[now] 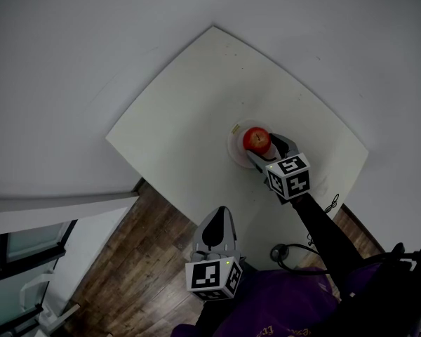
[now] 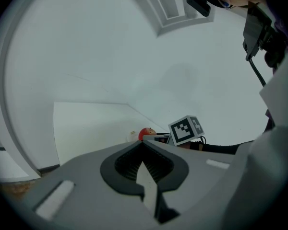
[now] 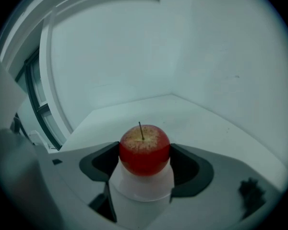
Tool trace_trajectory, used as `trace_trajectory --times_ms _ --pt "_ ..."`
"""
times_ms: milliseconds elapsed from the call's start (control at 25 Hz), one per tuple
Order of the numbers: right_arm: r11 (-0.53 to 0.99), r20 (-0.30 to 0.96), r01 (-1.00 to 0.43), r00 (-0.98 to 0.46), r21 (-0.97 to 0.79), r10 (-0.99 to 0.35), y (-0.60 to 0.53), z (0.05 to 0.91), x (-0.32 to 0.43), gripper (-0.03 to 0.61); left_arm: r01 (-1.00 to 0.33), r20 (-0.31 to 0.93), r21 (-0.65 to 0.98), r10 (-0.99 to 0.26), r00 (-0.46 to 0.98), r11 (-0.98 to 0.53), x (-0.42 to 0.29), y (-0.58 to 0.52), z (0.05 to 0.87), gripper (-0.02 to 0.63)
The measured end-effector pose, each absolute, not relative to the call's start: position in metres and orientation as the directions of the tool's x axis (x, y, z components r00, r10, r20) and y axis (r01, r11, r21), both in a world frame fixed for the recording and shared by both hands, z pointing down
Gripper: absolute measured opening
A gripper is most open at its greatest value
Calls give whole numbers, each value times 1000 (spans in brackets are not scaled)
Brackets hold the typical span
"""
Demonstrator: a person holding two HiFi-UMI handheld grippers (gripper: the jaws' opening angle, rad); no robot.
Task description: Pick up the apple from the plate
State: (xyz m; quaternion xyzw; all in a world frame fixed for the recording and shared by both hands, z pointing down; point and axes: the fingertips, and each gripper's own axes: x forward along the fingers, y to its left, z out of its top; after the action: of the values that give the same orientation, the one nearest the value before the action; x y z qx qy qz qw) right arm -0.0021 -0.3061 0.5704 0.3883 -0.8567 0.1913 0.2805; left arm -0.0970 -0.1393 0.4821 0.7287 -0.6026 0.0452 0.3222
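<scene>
Red and smooth, the apple (image 3: 144,150) sits on the white plate (image 3: 141,191), between the jaws of the right gripper (image 1: 266,152), which press on both its sides. The round skin may slip out if the lift is fast or tilted, and the plate could be dragged along. The left gripper (image 2: 143,145) is closed on nothing and well apart.

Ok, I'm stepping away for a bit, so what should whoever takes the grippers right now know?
Left gripper: jaws together, empty, held back at the near edge of the table.
Right gripper: jaws pressed against both sides of the apple.
Apple: upright, stem up, sitting on the plate.
Done: reach and grip.
Left: lift the apple off the plate.
</scene>
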Motion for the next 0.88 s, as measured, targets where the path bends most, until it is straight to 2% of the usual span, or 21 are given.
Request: trace_trajectory --times_ms 880 --pt "621 585 -779 -544 -88 -601 -298 538 5 339 -912 409 398 -870 276 -103 -92 -131 464 8"
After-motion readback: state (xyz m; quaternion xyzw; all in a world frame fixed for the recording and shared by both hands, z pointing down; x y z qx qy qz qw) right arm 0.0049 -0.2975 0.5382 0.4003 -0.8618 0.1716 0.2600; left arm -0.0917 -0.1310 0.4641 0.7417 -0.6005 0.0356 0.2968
